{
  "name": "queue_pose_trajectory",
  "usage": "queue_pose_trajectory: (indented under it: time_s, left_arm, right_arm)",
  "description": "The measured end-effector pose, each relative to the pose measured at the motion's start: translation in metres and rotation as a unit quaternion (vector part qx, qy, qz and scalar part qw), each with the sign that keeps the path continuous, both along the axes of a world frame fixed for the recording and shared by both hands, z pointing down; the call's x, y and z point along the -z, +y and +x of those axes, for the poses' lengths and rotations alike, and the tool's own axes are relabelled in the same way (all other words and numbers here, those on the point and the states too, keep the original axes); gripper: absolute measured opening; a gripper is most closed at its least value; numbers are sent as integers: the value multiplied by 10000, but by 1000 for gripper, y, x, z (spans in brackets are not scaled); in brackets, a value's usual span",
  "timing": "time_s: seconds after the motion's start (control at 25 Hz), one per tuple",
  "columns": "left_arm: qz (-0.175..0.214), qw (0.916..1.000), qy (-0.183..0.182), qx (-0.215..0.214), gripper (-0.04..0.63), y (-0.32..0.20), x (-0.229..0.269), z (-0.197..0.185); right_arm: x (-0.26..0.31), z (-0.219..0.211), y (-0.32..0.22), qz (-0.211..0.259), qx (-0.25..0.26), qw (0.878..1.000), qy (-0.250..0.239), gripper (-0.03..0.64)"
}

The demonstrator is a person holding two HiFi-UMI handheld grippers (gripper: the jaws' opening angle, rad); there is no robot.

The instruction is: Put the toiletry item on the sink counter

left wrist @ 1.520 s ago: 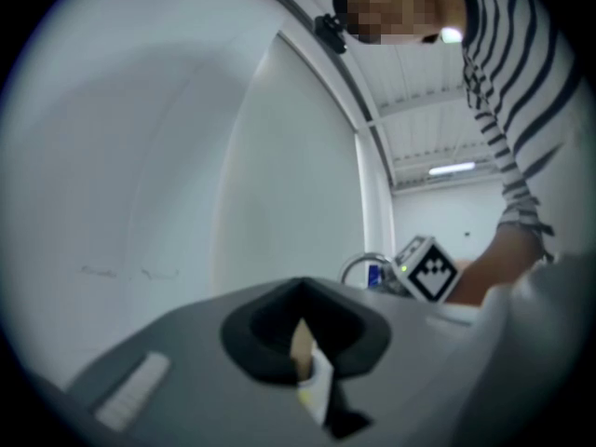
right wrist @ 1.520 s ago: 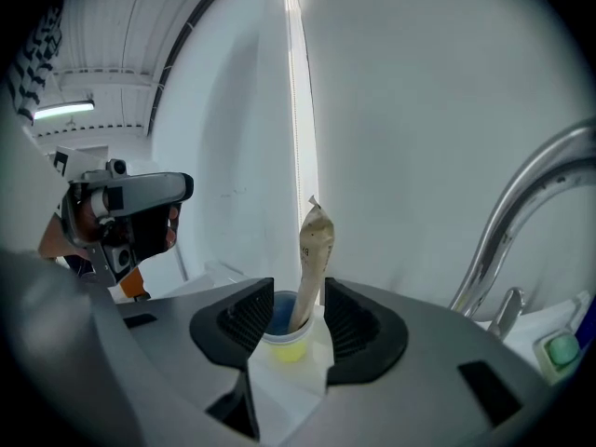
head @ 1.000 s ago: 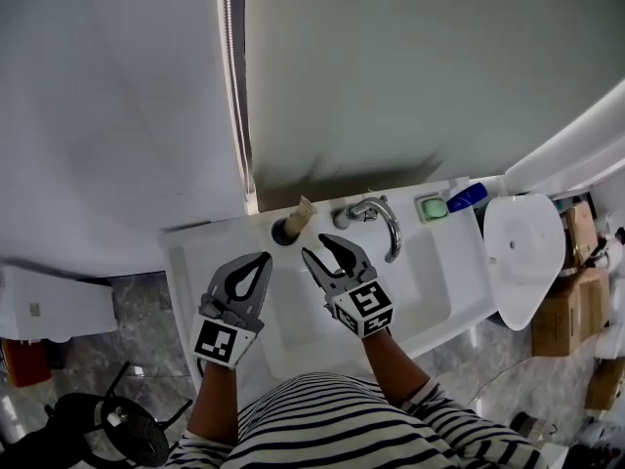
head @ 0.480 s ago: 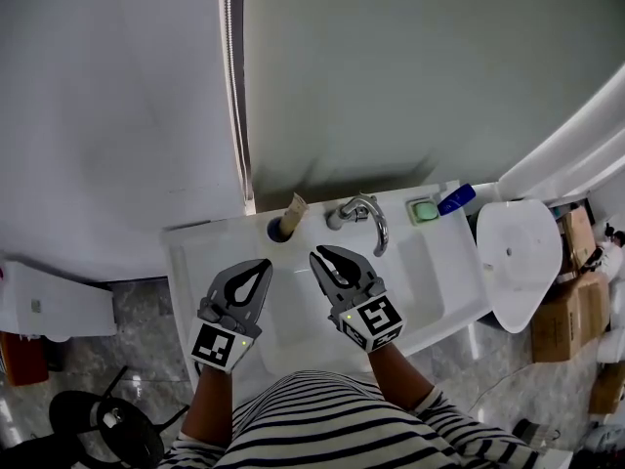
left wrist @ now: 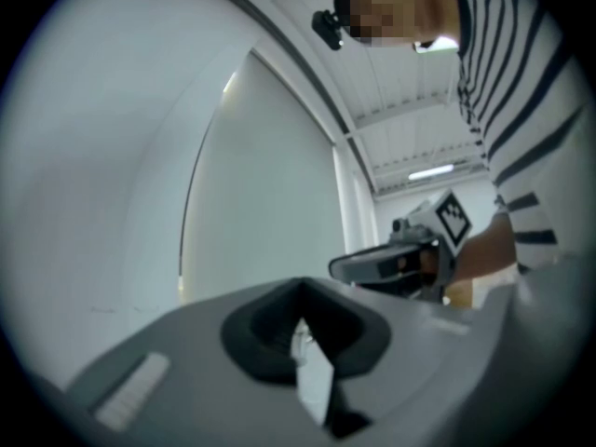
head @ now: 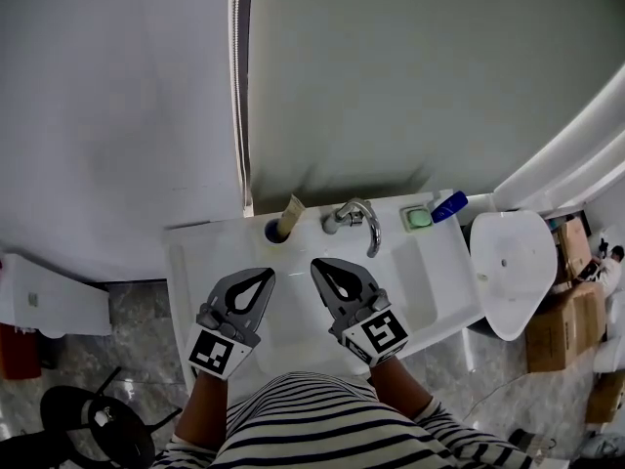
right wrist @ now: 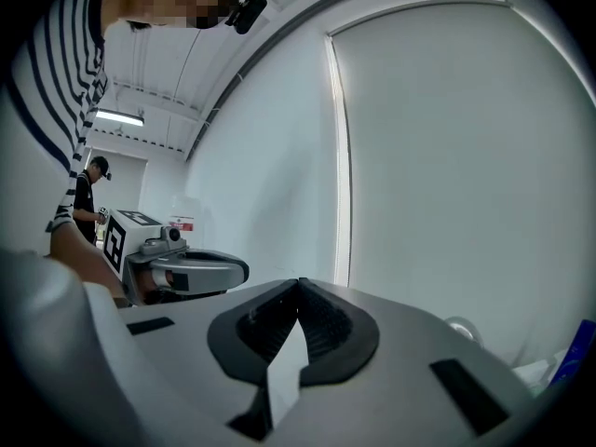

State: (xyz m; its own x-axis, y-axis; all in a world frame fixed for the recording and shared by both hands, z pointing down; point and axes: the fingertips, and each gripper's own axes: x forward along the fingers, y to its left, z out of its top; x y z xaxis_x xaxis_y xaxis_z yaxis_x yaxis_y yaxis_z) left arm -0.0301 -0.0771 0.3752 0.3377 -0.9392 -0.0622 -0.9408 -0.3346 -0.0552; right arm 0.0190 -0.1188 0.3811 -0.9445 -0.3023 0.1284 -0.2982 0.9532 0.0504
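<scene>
A tan toiletry item (head: 289, 215) stands tilted in a dark round holder (head: 275, 231) at the back of the white sink counter (head: 195, 247), ahead of the gap between the two grippers and touched by neither. The right gripper (head: 317, 263), whose jaws have just been closing, now has them pressed together with nothing between them. The left gripper (head: 269, 273) beside it is likewise closed and empty, and both point level over the basin (head: 415, 281). The tap (head: 356, 215) curves just beyond the right gripper's tip, and farther off to that gripper's right a green soap dish (head: 419, 218) and a blue bottle (head: 449, 204) sit along the counter's back edge. With the item resting on the counter and free of both tools, the placing looks done; what seems left is only to draw the hands away.
</scene>
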Motion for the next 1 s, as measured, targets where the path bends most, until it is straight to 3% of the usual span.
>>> queue_pose_trajectory:
  time_s: [0.56, 1.0]
  left_arm:
    - [65, 9999, -44, -108, 6, 12, 4, 13]
    - [32, 9999, -70, -152, 6, 17, -1, 17]
  right_arm:
    - [18, 10, 21, 249, 153, 9996, 18, 8]
    - [11, 13, 27, 165, 135, 9996, 170, 6]
